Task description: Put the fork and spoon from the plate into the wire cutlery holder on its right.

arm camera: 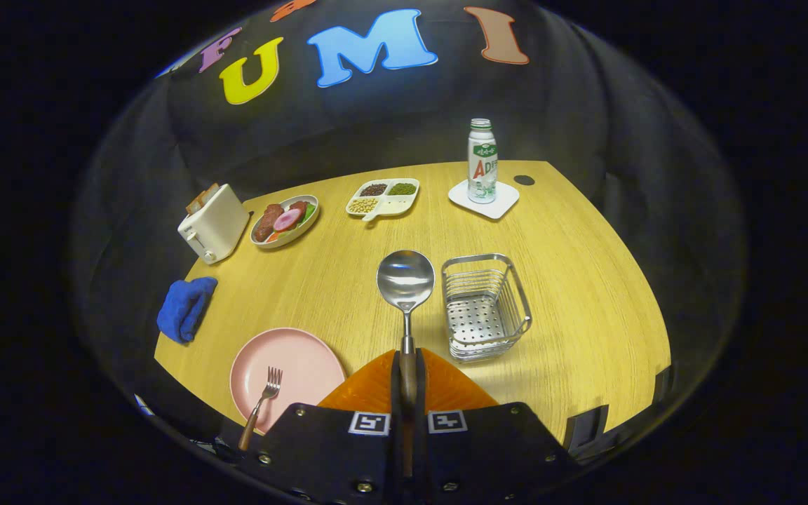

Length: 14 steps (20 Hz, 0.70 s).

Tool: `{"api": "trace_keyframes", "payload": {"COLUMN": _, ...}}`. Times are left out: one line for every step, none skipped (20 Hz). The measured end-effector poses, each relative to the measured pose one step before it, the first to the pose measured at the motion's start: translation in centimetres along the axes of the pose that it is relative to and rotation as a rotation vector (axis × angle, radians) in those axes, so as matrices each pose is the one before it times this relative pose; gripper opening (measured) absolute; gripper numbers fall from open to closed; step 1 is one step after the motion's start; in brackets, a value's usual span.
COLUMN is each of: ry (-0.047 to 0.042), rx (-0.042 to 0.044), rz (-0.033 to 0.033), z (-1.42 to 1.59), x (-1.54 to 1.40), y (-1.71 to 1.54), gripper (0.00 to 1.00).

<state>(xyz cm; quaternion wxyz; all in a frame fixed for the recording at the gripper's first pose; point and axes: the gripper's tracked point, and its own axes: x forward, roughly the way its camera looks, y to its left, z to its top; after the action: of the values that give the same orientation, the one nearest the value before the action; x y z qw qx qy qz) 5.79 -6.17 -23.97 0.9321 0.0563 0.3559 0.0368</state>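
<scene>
The fingers (pixel 407 382) are pressing together on the spoon (pixel 405 280), holding it by its handle, and the round bowl is sticking out far ahead of them, up above the surface (pixel 586 280). The spoon is hanging just to the left of the holder (pixel 485 305), not over it yet. The long end could be bumping the wire rim if it is swinging across too low, and that might be pushing the holder away or twisting the spoon loose. The fingers are pointing forward and tipping a little down. The fork (pixel 261 403) is lying on the plate (pixel 306 358), waiting.
</scene>
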Motion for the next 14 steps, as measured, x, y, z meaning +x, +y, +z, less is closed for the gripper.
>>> {"api": "trace_keyframes", "payload": {"ry": -0.00103, "rx": 0.00626, "rz": -0.01236, "z": -0.054, "x": -0.041, "y": -0.723, "gripper": 0.06}}
{"api": "trace_keyframes", "payload": {"ry": 0.00219, "rx": 0.00538, "rz": -0.01163, "z": -0.055, "x": -0.063, "y": -0.717, "gripper": 0.06}}
{"api": "trace_keyframes", "payload": {"ry": 0.00512, "rx": 0.00702, "rz": -0.00985, "z": -0.264, "x": 0.057, "y": -0.444, "gripper": 0.06}}
{"api": "trace_keyframes", "payload": {"ry": 0.00501, "rx": 0.00873, "rz": -0.00613, "z": -0.149, "x": 0.035, "y": -0.389, "gripper": 0.06}}
{"api": "trace_keyframes", "payload": {"ry": 0.00932, "rx": 0.00707, "rz": -0.00555, "z": -0.422, "x": 0.01, "y": -0.392, "gripper": 0.06}}
{"api": "trace_keyframes", "payload": {"ry": 0.007, "rx": 0.00287, "rz": -0.00752, "z": -0.219, "x": 0.114, "y": -0.428, "gripper": 0.06}}
{"api": "trace_keyframes", "payload": {"ry": 0.00941, "rx": 0.00233, "rz": -0.00649, "z": -0.3, "x": 0.163, "y": -0.418, "gripper": 0.06}}
{"api": "trace_keyframes", "payload": {"ry": 0.01187, "rx": 0.00493, "rz": -0.00207, "z": -0.224, "x": 0.11, "y": -0.218, "gripper": 0.06}}
{"api": "trace_keyframes", "payload": {"ry": 0.00994, "rx": 0.00815, "rz": -0.0014, "z": -0.166, "x": 0.185, "y": -0.084, "gripper": 0.06}}
{"api": "trace_keyframes", "payload": {"ry": 0.00998, "rx": 0.00986, "rz": -0.00046, "z": -0.098, "x": 0.077, "y": -0.14, "gripper": 0.06}}
{"api": "trace_keyframes", "payload": {"ry": 0.00551, "rx": 0.00926, "rz": 0.0004, "z": -0.041, "x": 0.16, "y": -0.092, "gripper": 0.06}}
{"api": "trace_keyframes", "payload": {"ry": 0.00529, "rx": 0.00719, "rz": -0.00042, "z": 0.02, "x": 0.133, "y": -0.145, "gripper": 0.06}}
{"api": "trace_keyframes", "payload": {"ry": 0.00802, "rx": 0.00486, "rz": -0.00138, "z": -0.021, "x": 0.192, "y": -0.186, "gripper": 0.06}}
{"api": "trace_keyframes", "payload": {"ry": 0.00718, "rx": 0.00559, "rz": -0.00191, "z": 0.053, "x": -0.001, "y": -0.154, "gripper": 0.06}}
